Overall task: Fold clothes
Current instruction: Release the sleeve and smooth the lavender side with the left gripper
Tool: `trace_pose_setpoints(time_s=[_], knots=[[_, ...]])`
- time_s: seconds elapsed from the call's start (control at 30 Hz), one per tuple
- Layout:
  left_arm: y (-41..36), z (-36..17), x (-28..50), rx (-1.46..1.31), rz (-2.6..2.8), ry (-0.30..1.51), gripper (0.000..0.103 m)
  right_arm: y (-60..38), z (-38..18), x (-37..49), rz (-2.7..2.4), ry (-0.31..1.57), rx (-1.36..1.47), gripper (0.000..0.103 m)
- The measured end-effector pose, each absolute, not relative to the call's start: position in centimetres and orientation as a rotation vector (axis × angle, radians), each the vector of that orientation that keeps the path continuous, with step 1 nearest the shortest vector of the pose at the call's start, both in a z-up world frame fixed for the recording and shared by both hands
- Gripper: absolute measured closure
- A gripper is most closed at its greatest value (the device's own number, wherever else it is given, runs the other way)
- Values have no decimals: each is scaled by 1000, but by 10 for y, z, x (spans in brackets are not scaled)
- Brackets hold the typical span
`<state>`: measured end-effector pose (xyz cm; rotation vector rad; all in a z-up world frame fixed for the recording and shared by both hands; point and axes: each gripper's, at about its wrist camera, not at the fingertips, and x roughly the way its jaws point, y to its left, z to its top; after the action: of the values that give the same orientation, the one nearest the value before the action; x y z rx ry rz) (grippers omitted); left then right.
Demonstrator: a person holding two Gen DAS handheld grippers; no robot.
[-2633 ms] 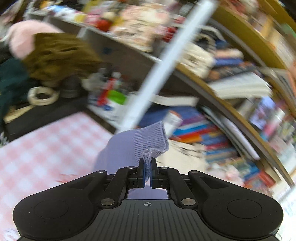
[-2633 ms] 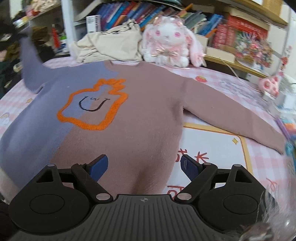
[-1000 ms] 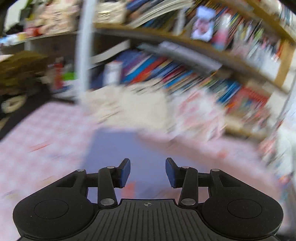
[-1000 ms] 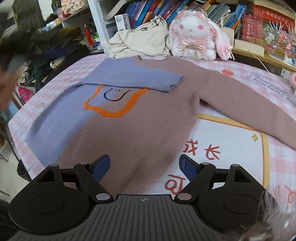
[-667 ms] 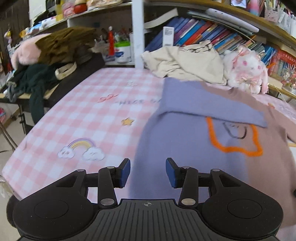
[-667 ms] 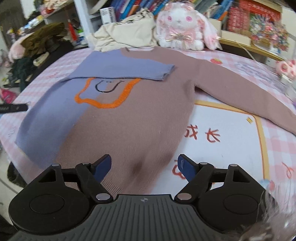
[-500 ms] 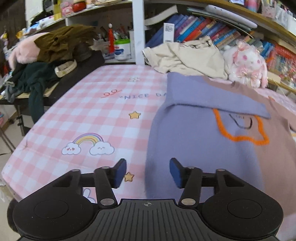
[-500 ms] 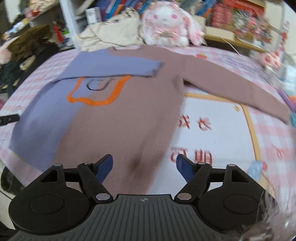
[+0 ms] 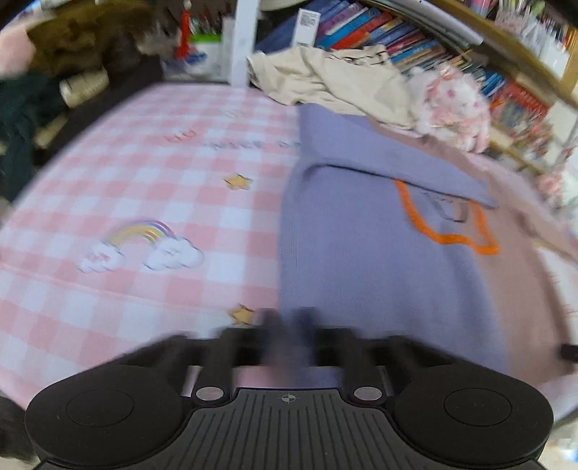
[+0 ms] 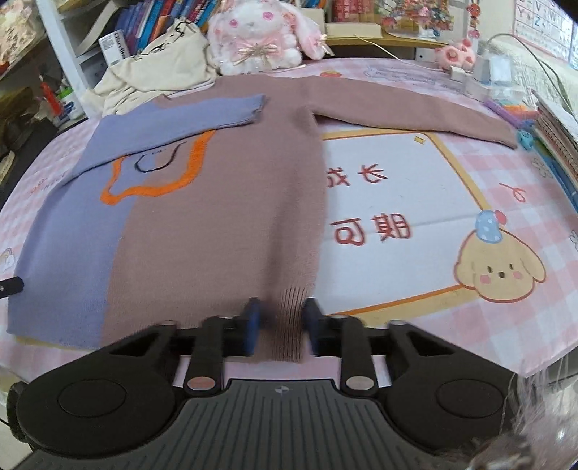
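Note:
A purple and brown sweater (image 10: 216, 202) with an orange outline motif lies flat on the pink checked tablecloth (image 10: 505, 173). Its purple sleeve (image 10: 180, 123) is folded across the chest; the brown sleeve (image 10: 415, 119) lies stretched out to the right. My right gripper (image 10: 280, 330) straddles the brown bottom hem, jaws narrowed around the fabric with a gap still showing. My left gripper (image 9: 287, 325) is blurred at the purple hem corner of the sweater (image 9: 379, 260), jaws close together on the fabric edge.
A cream garment (image 10: 155, 68) and a pink plush rabbit (image 10: 260, 32) sit at the table's far edge before bookshelves. Small boxes, cables and stationery (image 10: 505, 90) crowd the right side. Dark clothes (image 9: 72, 47) are piled beyond the table's left.
The left gripper let go of the purple sleeve, now folded across the chest, and dropped to the purple hem corner. Both grippers' jaws have narrowed around the bottom hem.

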<state>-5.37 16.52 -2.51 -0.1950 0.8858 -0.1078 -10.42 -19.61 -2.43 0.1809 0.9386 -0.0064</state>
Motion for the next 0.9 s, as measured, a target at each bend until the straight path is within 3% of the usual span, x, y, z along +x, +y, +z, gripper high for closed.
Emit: trace_pose_setpoints(time_s=[0.43, 0.6, 0.67, 0.7, 0.73, 0.8, 0.87, 0.9], knots=[[220, -24, -56, -235, -53, 865, 99, -128, -21, -93, 93, 923, 41, 93], [224, -26, -59, -245, -52, 859, 94, -130, -21, -95, 78, 941, 51, 92], [223, -20, -62, -224, -45, 861, 90, -136, -17, -94, 62, 952, 90, 86], [221, -14, -67, -211, -39, 847, 88, -138, -12, -96, 52, 940, 107, 76], [219, -7, -73, -198, -30, 824, 81, -141, -7, -101, 45, 923, 123, 60], [214, 7, -86, -171, -13, 778, 64, -147, 4, -112, 31, 888, 156, 50], [206, 18, -101, -150, -18, 714, 28, -152, 14, -123, 10, 868, 176, 44], [201, 23, -110, -140, -23, 680, 21, -154, 17, -129, -4, 865, 179, 34]])
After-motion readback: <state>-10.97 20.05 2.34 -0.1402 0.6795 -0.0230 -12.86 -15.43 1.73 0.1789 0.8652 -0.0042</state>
